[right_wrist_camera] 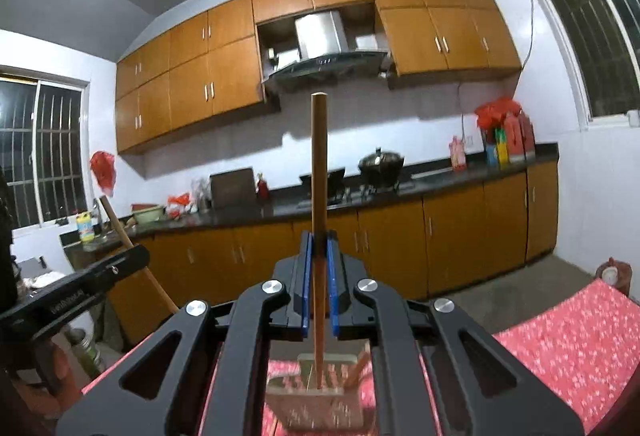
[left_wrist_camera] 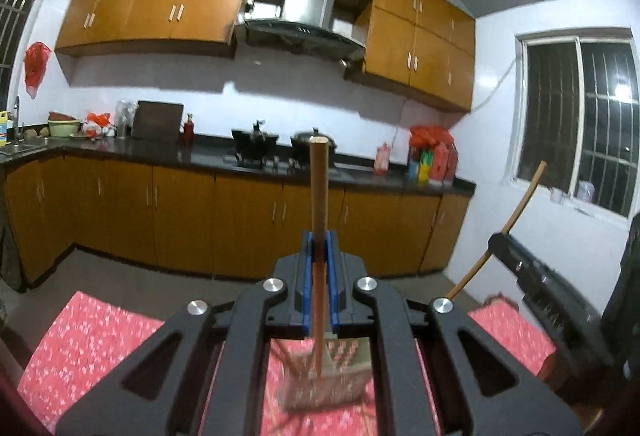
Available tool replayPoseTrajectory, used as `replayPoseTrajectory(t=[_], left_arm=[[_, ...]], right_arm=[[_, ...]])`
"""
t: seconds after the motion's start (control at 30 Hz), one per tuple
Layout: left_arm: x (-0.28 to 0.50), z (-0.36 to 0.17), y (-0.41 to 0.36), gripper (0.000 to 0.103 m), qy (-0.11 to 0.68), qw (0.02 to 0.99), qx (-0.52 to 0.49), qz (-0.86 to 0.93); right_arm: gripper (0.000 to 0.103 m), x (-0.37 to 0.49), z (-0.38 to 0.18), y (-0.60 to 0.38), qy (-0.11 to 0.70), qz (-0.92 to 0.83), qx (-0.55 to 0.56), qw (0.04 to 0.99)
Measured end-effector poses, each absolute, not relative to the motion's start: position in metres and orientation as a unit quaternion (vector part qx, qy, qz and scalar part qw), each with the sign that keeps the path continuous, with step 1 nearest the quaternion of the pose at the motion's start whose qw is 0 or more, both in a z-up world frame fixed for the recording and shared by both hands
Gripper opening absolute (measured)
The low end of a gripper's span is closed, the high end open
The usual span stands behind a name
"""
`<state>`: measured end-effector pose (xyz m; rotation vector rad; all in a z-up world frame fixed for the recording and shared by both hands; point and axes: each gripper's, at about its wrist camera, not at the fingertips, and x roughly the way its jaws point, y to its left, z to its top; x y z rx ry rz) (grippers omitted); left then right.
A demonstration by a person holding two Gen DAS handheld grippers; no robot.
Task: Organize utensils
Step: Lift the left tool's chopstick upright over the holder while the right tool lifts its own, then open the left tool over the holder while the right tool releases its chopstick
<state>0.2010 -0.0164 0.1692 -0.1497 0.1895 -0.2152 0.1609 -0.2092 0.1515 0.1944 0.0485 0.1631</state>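
Note:
My left gripper [left_wrist_camera: 319, 238] is shut on a wooden chopstick [left_wrist_camera: 319, 187] that stands upright between its blue pads. Below it a perforated utensil holder [left_wrist_camera: 336, 376] rests on the red flowered tablecloth [left_wrist_camera: 92, 336], and the chopstick's lower end hangs over it. My right gripper [right_wrist_camera: 319, 238] is shut on a second upright chopstick [right_wrist_camera: 319, 163] above the same holder [right_wrist_camera: 320, 396], which has other sticks [right_wrist_camera: 360, 366] leaning in it. Each gripper shows in the other's view, the right gripper [left_wrist_camera: 496, 242] with its chopstick [left_wrist_camera: 520, 203] and the left gripper [right_wrist_camera: 138, 256] with its chopstick [right_wrist_camera: 116, 224].
Across the floor runs a dark kitchen counter [left_wrist_camera: 208, 159] with a wok [left_wrist_camera: 254, 145], a lidded pot [right_wrist_camera: 380, 163], bottles and red bags. Wooden cupboards [left_wrist_camera: 160, 7] and a range hood [left_wrist_camera: 300, 29] hang above. Barred windows [left_wrist_camera: 580, 127] flank the room. A small jar [right_wrist_camera: 610, 274] stands at the table's far edge.

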Motion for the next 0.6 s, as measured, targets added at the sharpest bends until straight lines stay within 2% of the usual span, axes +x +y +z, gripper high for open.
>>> replayPoseTrajectory(t=[0.17, 0.53, 0.57, 0.6], left_arm=[[0.224, 0.167, -0.020, 0.008, 0.077, 0.990, -0.077, -0.085], [0.261, 0.119, -0.025, 0.010, 0.132, 0.983, -0.086, -0.092], [0.260, 0.118, -0.025, 0.013, 0.133, 0.983, -0.086, -0.093], [0.258, 0.118, -0.024, 0.015, 0.133, 0.983, -0.086, -0.093]], right_arm=[[0.008, 0.185, 0.138, -0.205, 0.031, 0.067, 0.101, 0.992], [0.010, 0.211, 0.099, -0.192, 0.097, 0.077, 0.081, 0.989], [0.016, 0.210, 0.097, -0.193, 0.102, 0.080, 0.082, 0.988], [0.030, 0.209, 0.097, -0.193, 0.104, 0.079, 0.081, 0.988]])
